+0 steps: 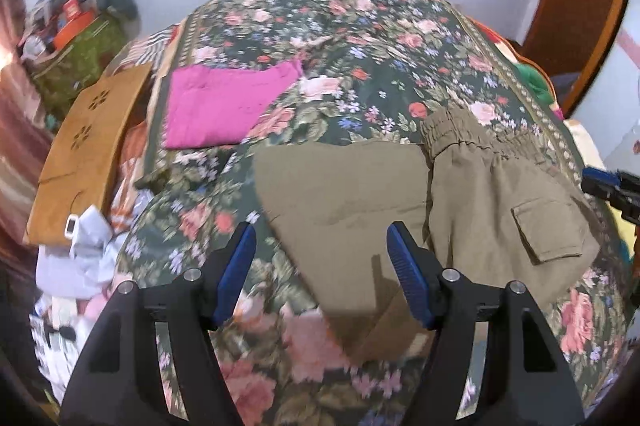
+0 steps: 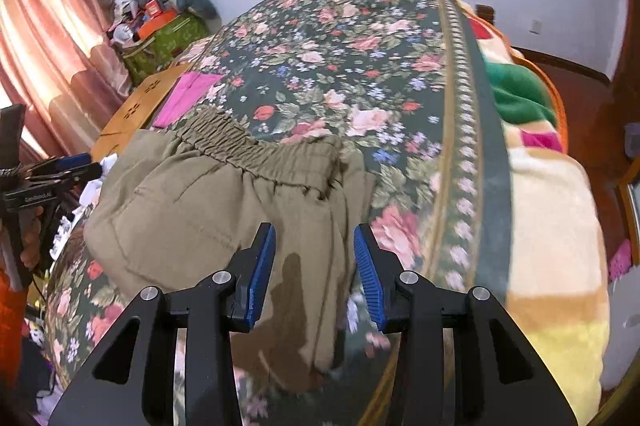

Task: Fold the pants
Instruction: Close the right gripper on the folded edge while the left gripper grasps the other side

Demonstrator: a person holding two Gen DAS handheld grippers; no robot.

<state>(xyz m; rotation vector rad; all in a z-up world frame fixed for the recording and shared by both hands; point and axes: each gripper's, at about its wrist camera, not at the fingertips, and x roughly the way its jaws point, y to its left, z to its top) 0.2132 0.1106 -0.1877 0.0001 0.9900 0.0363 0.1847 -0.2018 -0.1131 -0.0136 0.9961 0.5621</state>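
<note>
Olive-green pants (image 1: 420,210) lie partly folded on the floral bedspread (image 1: 320,38), with the elastic waistband (image 1: 472,138) at the far right and a flap pocket (image 1: 548,230) on top. My left gripper (image 1: 322,238) is open and empty, hovering above the pants' left folded part. In the right wrist view the pants (image 2: 224,210) fill the near left, with the waistband (image 2: 248,146) across the top. My right gripper (image 2: 315,238) is open and empty above their right edge. The right gripper's tip also shows in the left wrist view (image 1: 612,186), and the left gripper in the right wrist view (image 2: 60,166).
A folded magenta garment (image 1: 224,102) lies on the bedspread at the far left. A wooden board (image 1: 88,150) and crumpled paper (image 1: 84,254) lie past the bed's left edge. A cluttered green box (image 2: 164,34) stands by the pink curtain (image 2: 48,38). A colourful blanket (image 2: 552,206) covers the bed's right side.
</note>
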